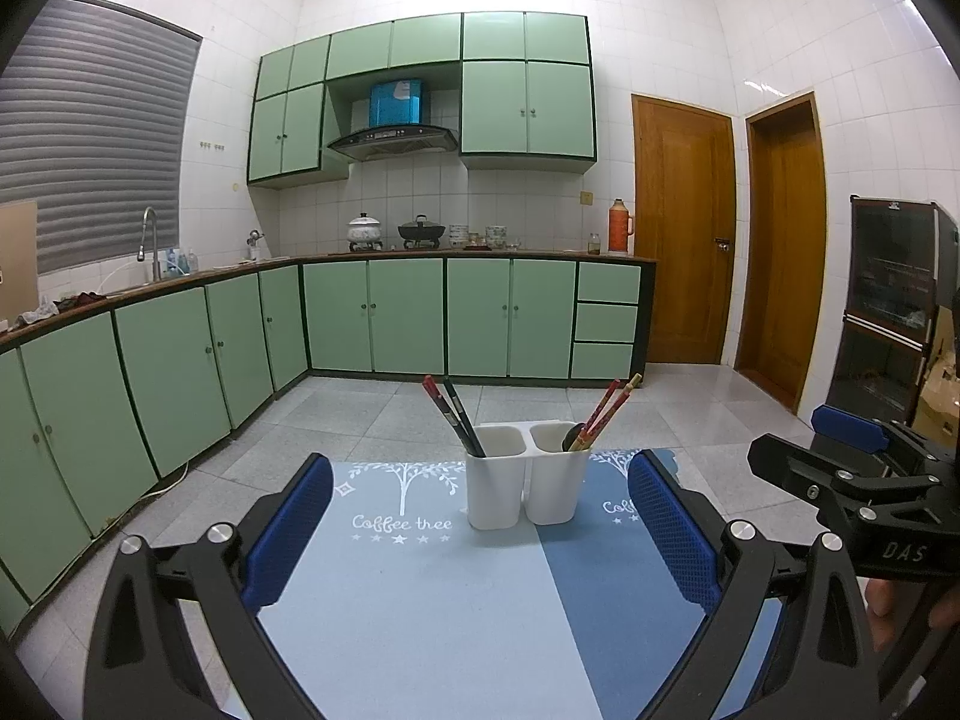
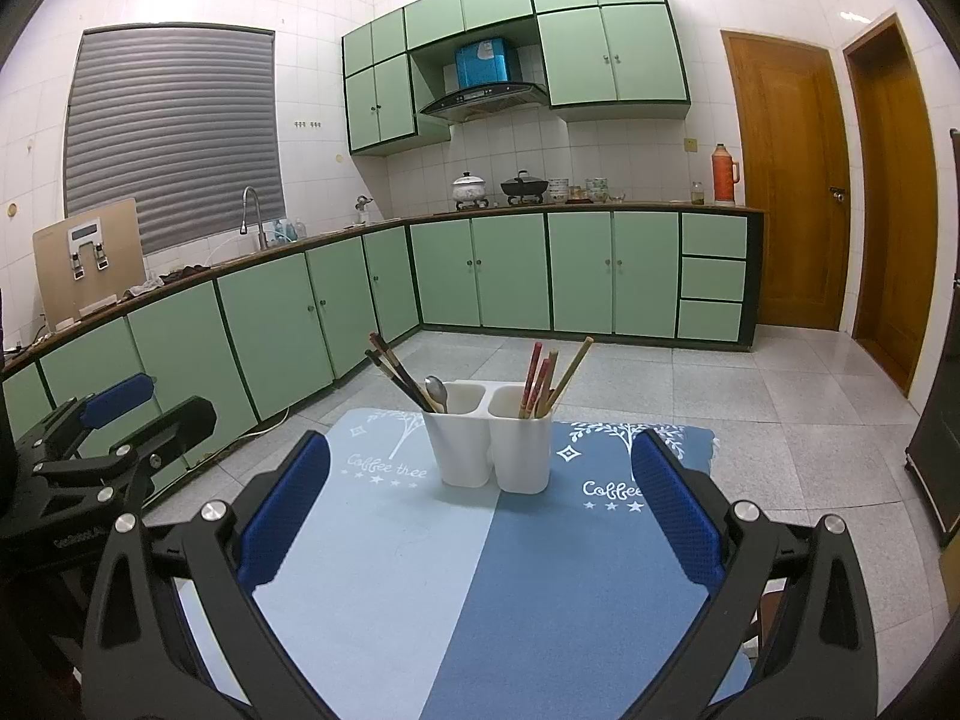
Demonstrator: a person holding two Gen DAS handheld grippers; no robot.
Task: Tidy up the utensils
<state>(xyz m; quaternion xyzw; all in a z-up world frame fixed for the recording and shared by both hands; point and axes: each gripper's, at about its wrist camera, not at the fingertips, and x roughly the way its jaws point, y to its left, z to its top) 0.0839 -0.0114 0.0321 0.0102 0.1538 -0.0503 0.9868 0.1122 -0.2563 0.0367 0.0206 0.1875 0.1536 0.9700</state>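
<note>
Both tools held empty with fingers spread, left gripper point(image 1: 480, 534) and right gripper point(image 2: 480, 516); the white two-cup holder point(image 2: 489, 444) stands straight ahead between the fingertips, chopsticks point(image 2: 543, 381) leaning outward; a careless approach could topple the light holder.

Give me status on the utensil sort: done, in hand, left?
Done, apparently: dark chopsticks and a spoon stand in the left compartment of the white holder, red and wooden chopsticks in the right one. In hand: nothing; the left gripper and right gripper are both open. Left: no loose utensils show on the blue mat.
</note>
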